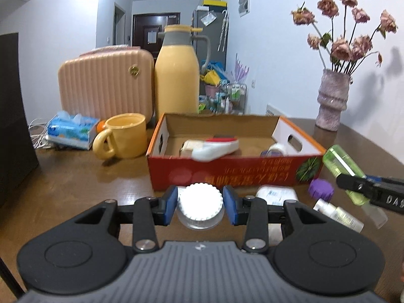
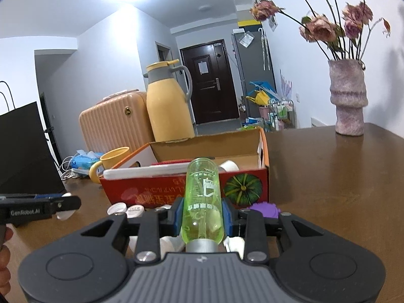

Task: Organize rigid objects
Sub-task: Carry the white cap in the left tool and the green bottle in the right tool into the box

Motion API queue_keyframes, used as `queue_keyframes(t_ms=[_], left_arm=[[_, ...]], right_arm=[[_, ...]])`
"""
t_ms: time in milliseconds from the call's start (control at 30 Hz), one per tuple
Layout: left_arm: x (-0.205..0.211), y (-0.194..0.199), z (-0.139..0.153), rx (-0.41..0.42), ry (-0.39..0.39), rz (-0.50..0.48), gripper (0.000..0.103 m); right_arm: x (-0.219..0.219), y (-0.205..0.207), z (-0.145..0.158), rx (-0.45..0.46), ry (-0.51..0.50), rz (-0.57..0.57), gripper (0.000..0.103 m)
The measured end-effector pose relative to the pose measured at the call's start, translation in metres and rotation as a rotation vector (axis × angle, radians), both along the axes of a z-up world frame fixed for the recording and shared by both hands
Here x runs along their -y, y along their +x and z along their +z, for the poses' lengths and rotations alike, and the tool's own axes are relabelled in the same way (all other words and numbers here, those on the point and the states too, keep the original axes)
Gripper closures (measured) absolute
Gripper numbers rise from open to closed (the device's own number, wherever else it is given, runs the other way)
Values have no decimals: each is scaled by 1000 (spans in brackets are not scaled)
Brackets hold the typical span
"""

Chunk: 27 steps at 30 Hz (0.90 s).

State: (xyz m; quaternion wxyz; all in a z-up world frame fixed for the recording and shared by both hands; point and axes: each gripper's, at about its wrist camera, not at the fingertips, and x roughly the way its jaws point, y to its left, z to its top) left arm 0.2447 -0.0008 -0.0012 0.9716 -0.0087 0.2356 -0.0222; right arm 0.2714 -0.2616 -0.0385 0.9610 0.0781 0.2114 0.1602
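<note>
We have two grips going: left gripper (image 1: 199, 205) jaws clenched on a small clear jar with a white ribbed screw lid (image 1: 200, 207), lid facing the camera; right gripper (image 2: 202, 214) jaws clenched on a translucent green plastic bottle with a silver neck (image 2: 203, 202), long axis running 6-to-12 away from the jaws, base pointing at the box. Target looks like the red-and-orange open cardboard box (image 1: 234, 174), dead ahead at 12 o'clock from both jaws and lower than both loads, so the coming move is forward and over the near wall; the right hand looks slightly nearer, judging by how large the wall sits. Box already holds a white-and-red flat thing and a white roll. Still loose on the brown wooden surface (image 1: 88, 184): a round purple cap (image 1: 321, 188) and a small white spray bottle (image 1: 338, 214) at 3 o'clock of the left jaws. Left view shows the box interior and the green bottle held tilted; right view hides most of the interior but shows small white caps (image 2: 116, 208) by the box front.
</note>
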Motion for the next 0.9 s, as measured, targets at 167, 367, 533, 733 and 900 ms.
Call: queue_keyframes(t_ms=[167,367,533,733,900], left_arm=[[7,9,14,30,-12,-8,63],[15,23,29,60,-22,-9,63],[20,37,36,73,-41,-1,63],[24,58,40,70,-62,20,63],[28,77,42,62,-73,40,63]], right_arm=[[-4,7,10,15,-3,0,73],[-7,20,22,34,8,-12,73],[-9,34,30,49,6,-18,73],[-11,51,36,66,13,-26,73],[-12,68,38,62,29,-38,73]])
